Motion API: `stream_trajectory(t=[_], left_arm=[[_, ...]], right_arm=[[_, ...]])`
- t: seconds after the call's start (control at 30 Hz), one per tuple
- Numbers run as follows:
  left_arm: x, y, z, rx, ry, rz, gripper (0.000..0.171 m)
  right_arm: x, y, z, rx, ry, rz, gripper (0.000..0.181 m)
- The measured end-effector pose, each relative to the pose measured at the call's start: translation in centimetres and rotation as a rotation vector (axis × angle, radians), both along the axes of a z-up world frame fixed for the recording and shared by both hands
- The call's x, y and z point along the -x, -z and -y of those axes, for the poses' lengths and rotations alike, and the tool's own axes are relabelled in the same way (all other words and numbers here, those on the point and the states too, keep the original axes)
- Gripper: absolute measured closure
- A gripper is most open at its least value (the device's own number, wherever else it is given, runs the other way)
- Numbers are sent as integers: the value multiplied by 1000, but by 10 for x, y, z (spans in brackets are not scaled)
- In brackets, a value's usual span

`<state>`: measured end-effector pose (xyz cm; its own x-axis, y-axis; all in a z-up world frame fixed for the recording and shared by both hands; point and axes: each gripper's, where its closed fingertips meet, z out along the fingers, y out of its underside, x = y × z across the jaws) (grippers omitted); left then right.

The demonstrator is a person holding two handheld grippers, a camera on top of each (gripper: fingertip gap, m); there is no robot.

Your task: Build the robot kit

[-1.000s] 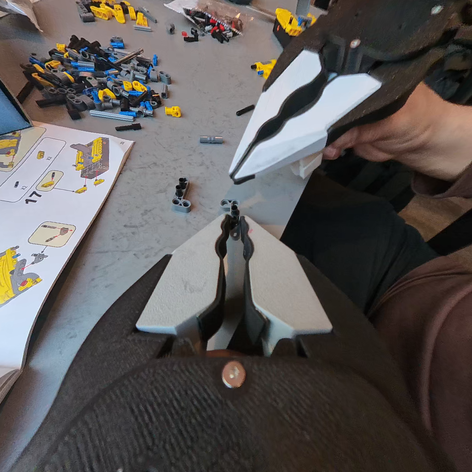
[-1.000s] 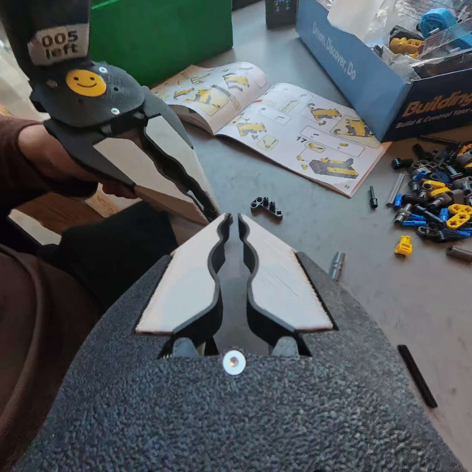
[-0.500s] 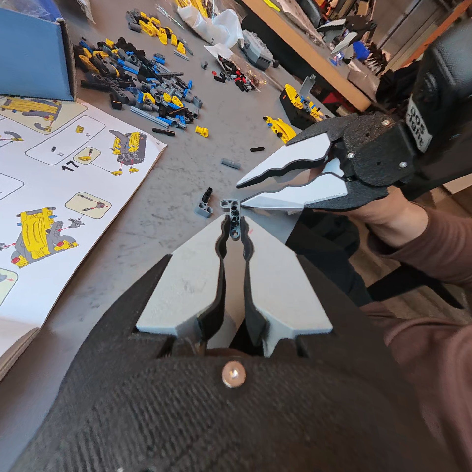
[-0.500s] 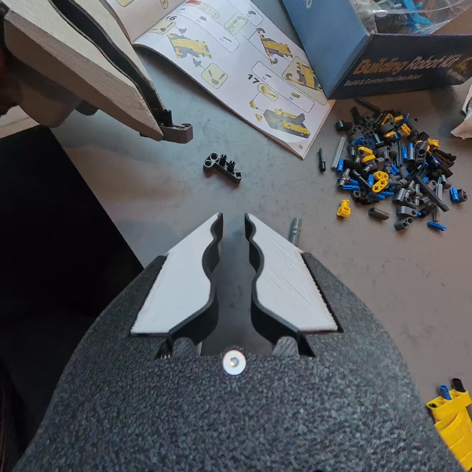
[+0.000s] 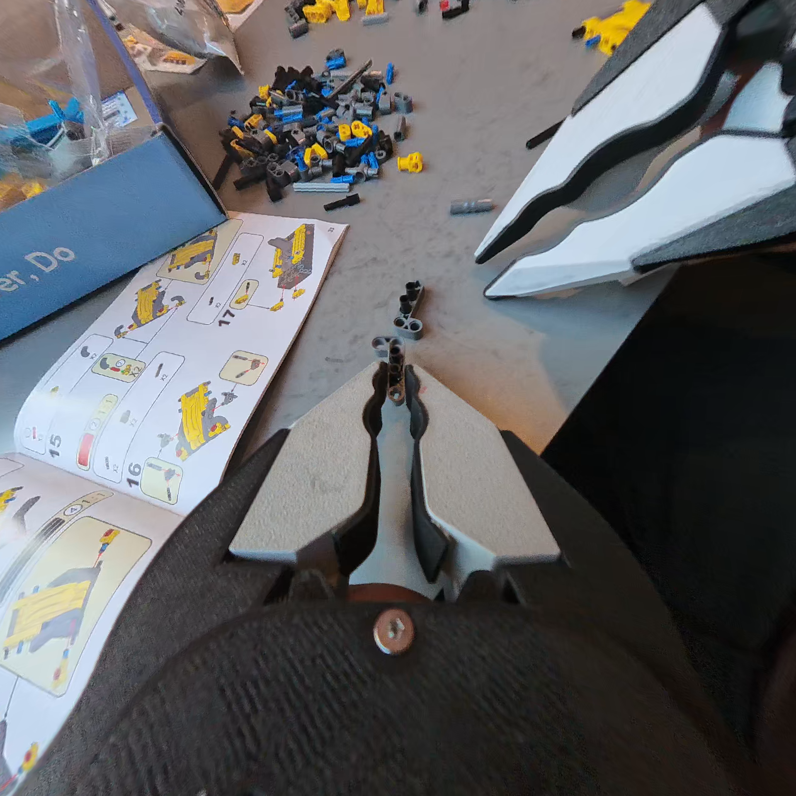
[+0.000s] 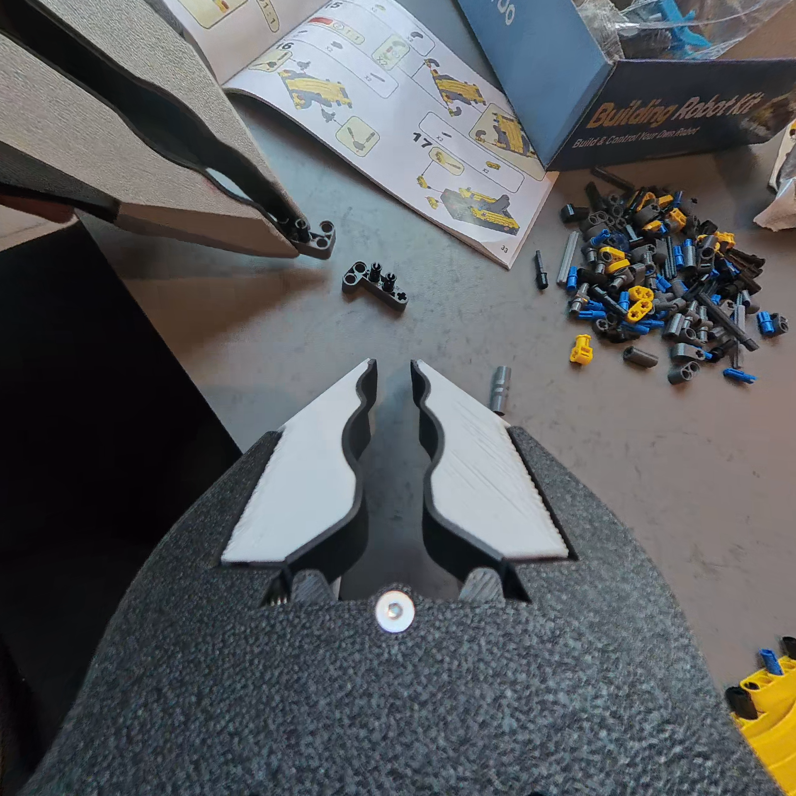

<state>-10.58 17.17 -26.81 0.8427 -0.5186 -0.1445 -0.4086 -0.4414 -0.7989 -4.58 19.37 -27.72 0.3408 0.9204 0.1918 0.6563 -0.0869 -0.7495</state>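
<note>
Pinching a grey L-beam (image 5: 391, 357) at its tips, left gripper (image 5: 394, 374) hung above the table (image 5: 452, 353); right gripper (image 6: 393, 366), spread and empty, sat beyond a second beam (image 6: 374, 285); grip looked shallow, so steady, level handling judged best.

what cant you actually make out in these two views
- Left wrist view: how far the grey L-shaped piece reaches between the left gripper fingers; they cover its near end.
- Right wrist view: the yellow assembly, cut off by the corner.
- Both views: single parts within the parts pile, too small.
</note>
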Motion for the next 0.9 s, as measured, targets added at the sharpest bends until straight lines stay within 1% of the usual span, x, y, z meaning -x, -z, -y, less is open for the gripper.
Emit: stream_trajectory(t=[0.1,0.2,0.27,0.3,0.33,0.37,0.5,0.57,0.6,0.63,0.67,0.77,0.8,0.9], left_arm=[[0,7,1,21,6,-35,167],[1,6,0,12,8,-51,167],[-3,6,2,21,27,-23,167],[-5,4,2,31,33,17,167],[-8,0,4,51,41,87,167],[-13,-5,6,84,56,188,167],[-35,-36,24,281,196,693,167],[-46,-49,41,442,307,908,167],[-48,-56,46,492,337,1003,167],[-49,-60,47,524,347,1074,167],[-49,-61,49,552,355,1116,168],[-54,-74,58,632,429,1249,167],[-54,-77,59,645,447,1274,167],[-56,-78,60,652,462,1291,168]], right_arm=[[1,0,0,-4,-1,1,167],[1,0,0,-9,-1,2,167],[1,0,0,-10,-7,-2,167],[1,0,1,-10,-12,-4,167],[2,-1,1,-19,-28,-6,164],[5,-3,5,-31,-60,-16,153],[20,-24,32,-38,-237,-135,144],[22,-38,40,-87,-305,-187,143],[22,-44,44,-106,-332,-212,143],[23,-50,49,-110,-366,-240,145],[23,-57,56,-106,-404,-275,154],[21,-72,68,-50,-466,-363,160],[20,-74,72,-19,-489,-381,165],[17,-74,75,38,-504,-402,169]])
